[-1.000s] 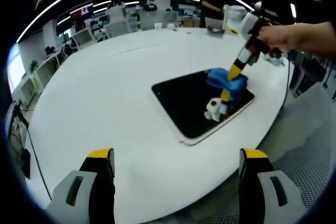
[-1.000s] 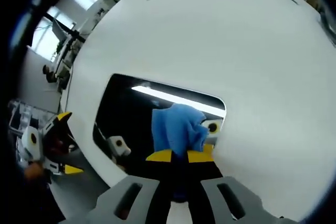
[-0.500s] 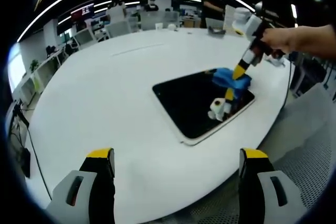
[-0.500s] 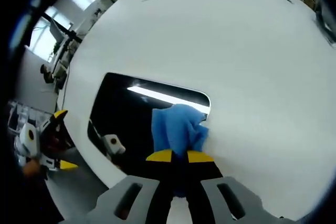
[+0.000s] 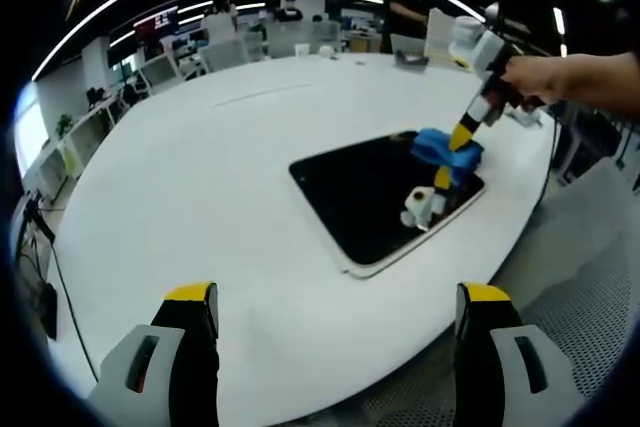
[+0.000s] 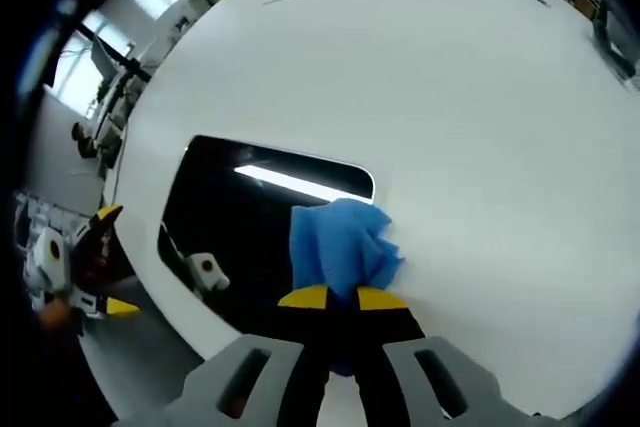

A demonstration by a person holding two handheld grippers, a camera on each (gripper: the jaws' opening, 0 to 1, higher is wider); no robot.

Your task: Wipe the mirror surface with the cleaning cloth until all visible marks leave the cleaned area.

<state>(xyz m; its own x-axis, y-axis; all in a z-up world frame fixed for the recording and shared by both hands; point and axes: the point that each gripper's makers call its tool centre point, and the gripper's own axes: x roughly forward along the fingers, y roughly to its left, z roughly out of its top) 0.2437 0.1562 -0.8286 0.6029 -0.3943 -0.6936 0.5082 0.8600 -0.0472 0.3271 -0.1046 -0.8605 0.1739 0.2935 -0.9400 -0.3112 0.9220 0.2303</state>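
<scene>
Pinching the blue cloth (image 6: 340,245) at the mirror (image 6: 235,222) edge, right gripper (image 6: 342,299) hides its lower folds.

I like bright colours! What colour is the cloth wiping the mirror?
The cloth is bright blue, pinched in the right claw. It shows best in the right gripper view.
</scene>
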